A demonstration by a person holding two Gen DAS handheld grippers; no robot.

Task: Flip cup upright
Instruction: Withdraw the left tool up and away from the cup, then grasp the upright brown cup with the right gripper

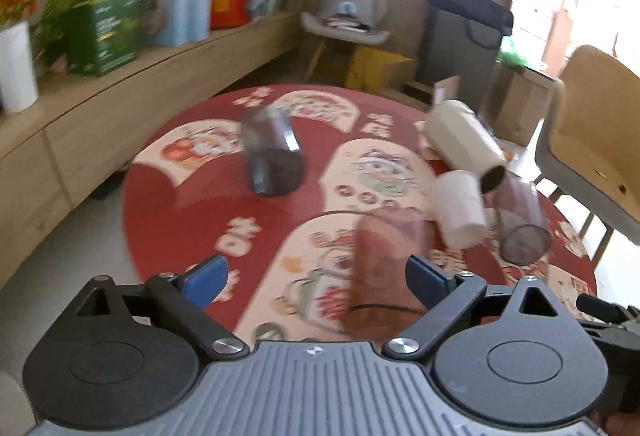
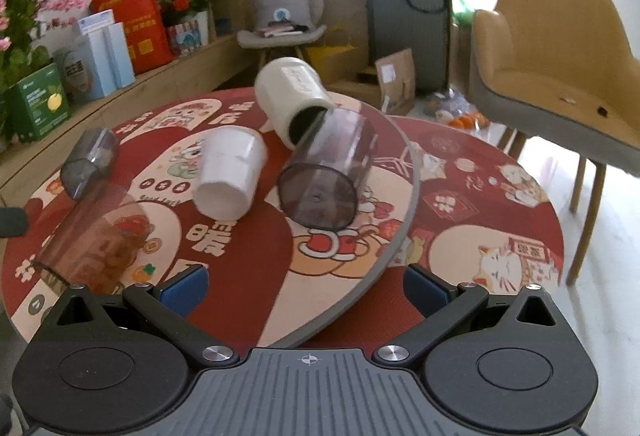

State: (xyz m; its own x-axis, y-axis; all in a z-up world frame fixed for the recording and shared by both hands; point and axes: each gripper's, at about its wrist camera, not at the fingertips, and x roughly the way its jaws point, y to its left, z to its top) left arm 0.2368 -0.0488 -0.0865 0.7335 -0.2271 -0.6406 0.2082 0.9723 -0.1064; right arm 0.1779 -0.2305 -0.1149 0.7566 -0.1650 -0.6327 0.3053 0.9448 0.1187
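— Where's the cup?
— Clear brown cup [image 1: 384,268] lies tipped on the counter [image 1: 168,203], just ahead of my left gripper [image 1: 316,282].
— Jaws?
— Both wide, empty; right gripper [image 2: 306,288] holds back, leaving room.

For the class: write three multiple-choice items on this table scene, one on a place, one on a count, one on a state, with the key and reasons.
1. Where is the white cup?
A. on the yellow chair
B. on the round table
C. on the wooden shelf

2. How many cups lie on the table?
A. two
B. three
C. five

3. How is the right gripper?
A. open, holding nothing
B. shut on a cup
C. out of view

Key: 1 B, it lies on the patterned cloth. 2 C, the right wrist view shows two pale and three see-through cups. 3 A, its blue pads stand wide apart.
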